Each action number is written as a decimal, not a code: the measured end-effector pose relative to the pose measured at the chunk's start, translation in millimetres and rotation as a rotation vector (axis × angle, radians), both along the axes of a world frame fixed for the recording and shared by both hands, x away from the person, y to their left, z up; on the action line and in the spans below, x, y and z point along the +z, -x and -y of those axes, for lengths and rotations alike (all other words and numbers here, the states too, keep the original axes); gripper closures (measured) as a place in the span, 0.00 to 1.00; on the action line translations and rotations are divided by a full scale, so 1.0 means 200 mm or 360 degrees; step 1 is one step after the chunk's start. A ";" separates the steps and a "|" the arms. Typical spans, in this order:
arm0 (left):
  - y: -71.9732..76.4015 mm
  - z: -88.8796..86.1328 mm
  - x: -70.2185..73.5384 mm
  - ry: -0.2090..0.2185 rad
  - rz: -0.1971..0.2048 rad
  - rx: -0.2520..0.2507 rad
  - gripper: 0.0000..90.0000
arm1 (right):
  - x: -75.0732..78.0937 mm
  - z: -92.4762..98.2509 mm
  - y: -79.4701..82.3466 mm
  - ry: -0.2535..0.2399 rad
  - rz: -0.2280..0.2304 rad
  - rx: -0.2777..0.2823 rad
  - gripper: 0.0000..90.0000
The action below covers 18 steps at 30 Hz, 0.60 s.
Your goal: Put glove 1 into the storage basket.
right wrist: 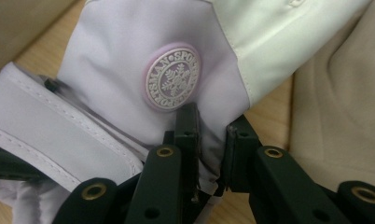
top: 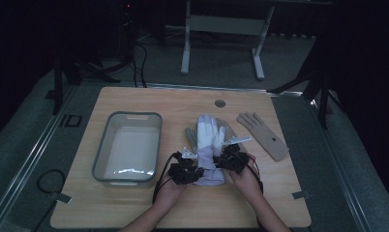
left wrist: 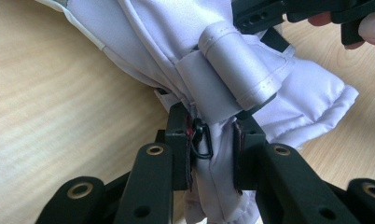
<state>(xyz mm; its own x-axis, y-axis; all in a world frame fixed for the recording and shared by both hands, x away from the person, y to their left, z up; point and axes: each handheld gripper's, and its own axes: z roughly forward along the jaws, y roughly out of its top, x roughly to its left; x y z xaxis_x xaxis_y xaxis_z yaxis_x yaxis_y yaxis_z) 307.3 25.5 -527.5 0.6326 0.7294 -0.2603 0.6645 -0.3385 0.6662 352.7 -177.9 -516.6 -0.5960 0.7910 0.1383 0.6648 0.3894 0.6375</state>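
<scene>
Two hand-held grippers: both clamp the same white ski glove point(top: 208, 150) near its cuff, at mid-worktop.
Left hand-held gripper point(top: 184, 170): jaws pinched on a fold of the glove's cuff fabric; in the left gripper view point(left wrist: 212, 158) the cloth is squeezed between the pads beside a small black clip point(left wrist: 202, 140).
Right hand-held gripper point(top: 232, 157): jaws closed on the glove's edge; in the right gripper view point(right wrist: 211, 149) the pinch sits just below a round snowflake badge point(right wrist: 172, 77).
Glove position: lies on the wooden worktop point(top: 134, 208), fingers pointing away from the person, cuff toward the hands, partly resting on a tan cloth.
Wrist strap point(left wrist: 237, 65): grey, rolled, stitched along its edge, lying across the glove above the left jaws.
Tan glove point(top: 262, 135): flat on the worktop, to the right of the white glove, apart from both grippers.
Grey tub point(top: 110, 145): left of the glove, rectangular, near the left hand but not touching it.
Hands: both come in from the near edge, close together, one on each side of the cuff.
</scene>
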 end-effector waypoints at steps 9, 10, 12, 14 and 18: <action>-0.01 -0.04 0.14 0.0005 0.0057 -0.0026 0.81 | 0.14 -0.02 0.00 -0.0031 0.0079 -0.0002 0.87; -0.01 -0.04 0.15 0.0008 0.0063 -0.0024 0.81 | 0.16 -0.03 0.00 -0.0031 0.0083 -0.0003 0.87; -0.01 -0.06 0.18 0.0007 0.0074 -0.0026 0.81 | 0.19 -0.04 0.00 -0.0038 0.0101 0.0000 0.87; -0.02 -0.08 0.21 0.0015 0.0083 -0.0022 0.81 | 0.22 -0.05 0.00 -0.0045 0.0115 0.0005 0.87; -0.03 -0.12 0.27 0.0011 0.0092 -0.0034 0.81 | 0.27 -0.08 -0.01 -0.0060 0.0139 0.0007 0.87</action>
<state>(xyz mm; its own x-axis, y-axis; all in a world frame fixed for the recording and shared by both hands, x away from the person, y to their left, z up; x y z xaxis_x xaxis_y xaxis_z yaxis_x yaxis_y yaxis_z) 314.0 48.5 -474.0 0.6622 0.7138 -0.2278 0.6175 -0.3476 0.7056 354.3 -162.6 -462.0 -0.6106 0.7835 0.1155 0.6044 0.3668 0.7072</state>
